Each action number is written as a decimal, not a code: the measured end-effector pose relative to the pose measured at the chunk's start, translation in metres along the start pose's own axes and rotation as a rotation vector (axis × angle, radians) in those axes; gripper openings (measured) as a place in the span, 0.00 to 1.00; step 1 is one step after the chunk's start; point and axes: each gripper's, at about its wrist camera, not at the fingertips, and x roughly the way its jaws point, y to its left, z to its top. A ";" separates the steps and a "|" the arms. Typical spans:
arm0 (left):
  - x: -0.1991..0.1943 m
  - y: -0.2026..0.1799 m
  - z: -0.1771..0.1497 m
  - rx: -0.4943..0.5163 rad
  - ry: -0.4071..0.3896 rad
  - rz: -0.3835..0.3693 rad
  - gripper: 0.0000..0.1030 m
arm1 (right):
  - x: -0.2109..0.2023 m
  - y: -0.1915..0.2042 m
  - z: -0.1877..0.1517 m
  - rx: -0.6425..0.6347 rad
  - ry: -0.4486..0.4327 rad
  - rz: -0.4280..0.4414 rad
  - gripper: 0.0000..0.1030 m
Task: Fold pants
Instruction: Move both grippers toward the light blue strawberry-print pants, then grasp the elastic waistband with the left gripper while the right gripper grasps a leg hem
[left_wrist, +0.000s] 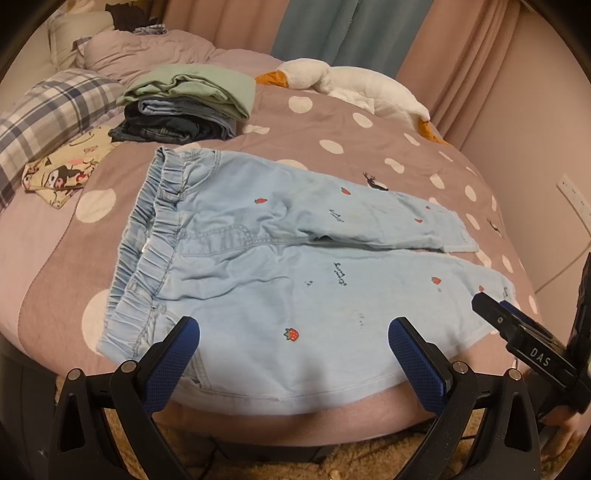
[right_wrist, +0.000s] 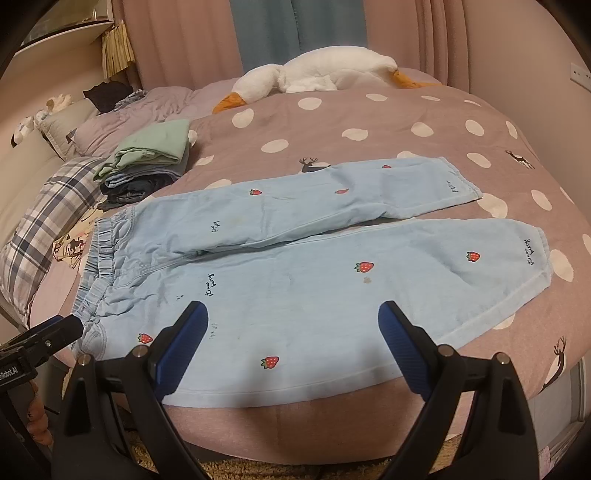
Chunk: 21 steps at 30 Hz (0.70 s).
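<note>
Light blue pants (left_wrist: 258, 266) with small strawberry prints lie flat and spread on the pink dotted bed, waistband to the left, both legs running right. They also show in the right wrist view (right_wrist: 314, 280). My left gripper (left_wrist: 293, 332) is open and empty, hovering over the near edge of the pants by the waist end. My right gripper (right_wrist: 293, 317) is open and empty, over the near leg. The right gripper's tip shows at the right of the left wrist view (left_wrist: 517, 325), near the leg cuff.
A stack of folded clothes (left_wrist: 188, 103) sits at the back left of the bed. A plaid pillow (left_wrist: 51, 110) and a cartoon-print cloth (left_wrist: 62, 173) lie at the left. A white goose plush (left_wrist: 351, 85) lies at the back. Beige carpet (left_wrist: 258, 465) is below the bed edge.
</note>
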 end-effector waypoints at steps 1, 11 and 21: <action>0.000 0.001 0.001 0.008 -0.002 0.009 0.99 | 0.000 -0.001 0.000 0.001 0.001 0.000 0.91; 0.000 0.006 0.001 -0.018 -0.015 -0.007 0.99 | 0.003 -0.005 0.003 0.006 0.007 -0.005 0.91; -0.002 0.049 0.004 -0.143 -0.038 0.016 0.99 | 0.006 -0.026 0.003 0.064 0.016 -0.038 0.90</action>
